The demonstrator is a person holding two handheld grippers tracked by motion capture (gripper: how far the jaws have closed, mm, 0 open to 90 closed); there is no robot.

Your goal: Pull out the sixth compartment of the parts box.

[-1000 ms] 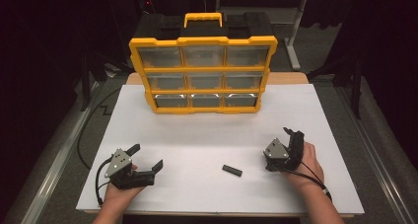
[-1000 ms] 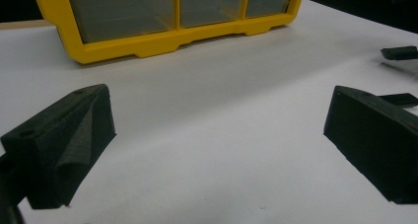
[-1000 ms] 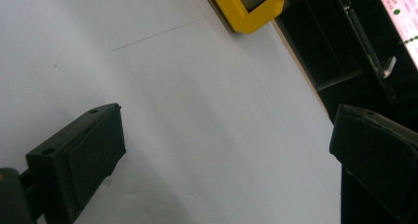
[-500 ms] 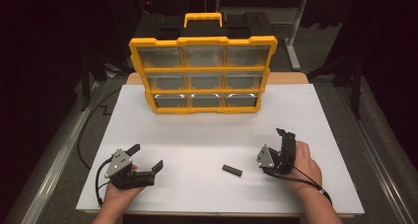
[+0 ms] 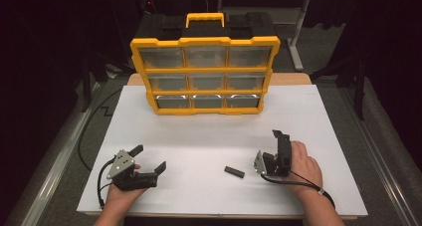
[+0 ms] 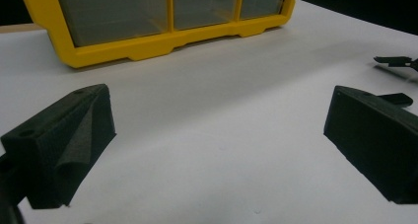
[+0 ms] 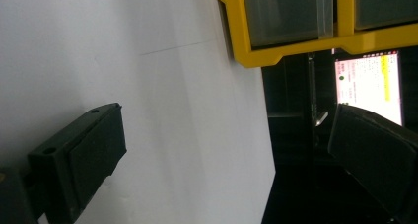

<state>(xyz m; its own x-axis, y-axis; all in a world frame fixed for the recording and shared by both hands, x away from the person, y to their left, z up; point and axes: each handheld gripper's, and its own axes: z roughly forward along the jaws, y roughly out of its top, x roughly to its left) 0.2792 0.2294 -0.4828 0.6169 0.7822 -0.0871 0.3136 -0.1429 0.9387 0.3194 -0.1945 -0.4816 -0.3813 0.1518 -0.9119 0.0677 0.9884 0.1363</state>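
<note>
left gripper: jaws gaping wide, gripping nothing, sitting on white sheet | right gripper: jaws spread, empty, tipped sideways, hovering beside small black part — possibly a clip

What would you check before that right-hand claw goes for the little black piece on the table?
1. Right gripper jaws open: ok.
2. Small black piece lying free on the white table, untouched: ok.
3. Jaws lined up around the piece: not ok, it lies beside the gripper.
4. Left gripper open, well apart from the piece: ok.
5. Yellow organizer case standing upright, far behind: ok.
6. Which drawer suits the piece: cannot tell.
</note>
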